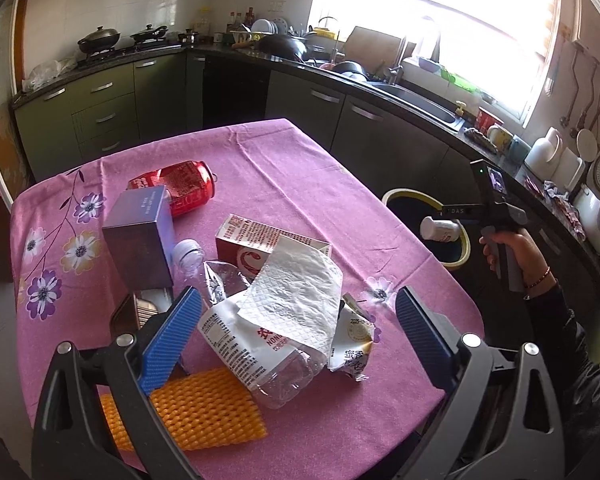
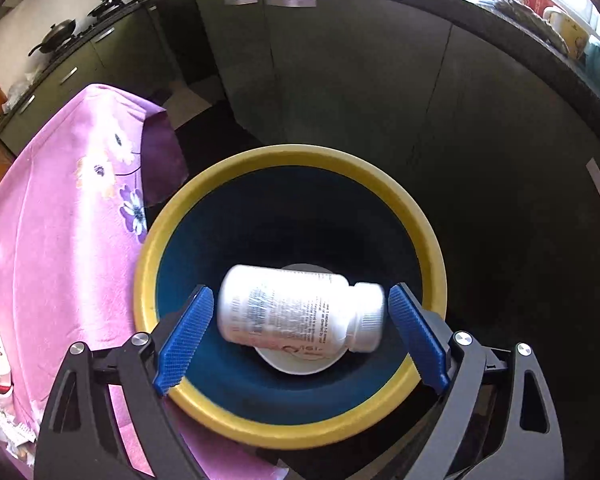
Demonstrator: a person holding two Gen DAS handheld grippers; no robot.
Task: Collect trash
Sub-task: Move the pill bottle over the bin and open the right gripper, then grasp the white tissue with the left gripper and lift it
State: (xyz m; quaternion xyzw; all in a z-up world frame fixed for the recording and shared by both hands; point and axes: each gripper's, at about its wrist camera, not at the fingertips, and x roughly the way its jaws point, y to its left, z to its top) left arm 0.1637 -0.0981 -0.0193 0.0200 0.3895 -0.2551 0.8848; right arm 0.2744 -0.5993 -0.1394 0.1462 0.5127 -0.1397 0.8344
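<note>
Blur is smearing the white pill bottle (image 2: 300, 308), lying sideways between the right gripper (image 2: 300, 334) fingers, spread wide, contact unclear, over the yellow-rimmed bin (image 2: 292, 160) beside the table (image 1: 284, 152) edge. Left gripper (image 1: 300, 332) is hovering, fingers apart, around the paper towel (image 1: 296, 284) covering a crushed bottle (image 1: 268, 360).
</note>
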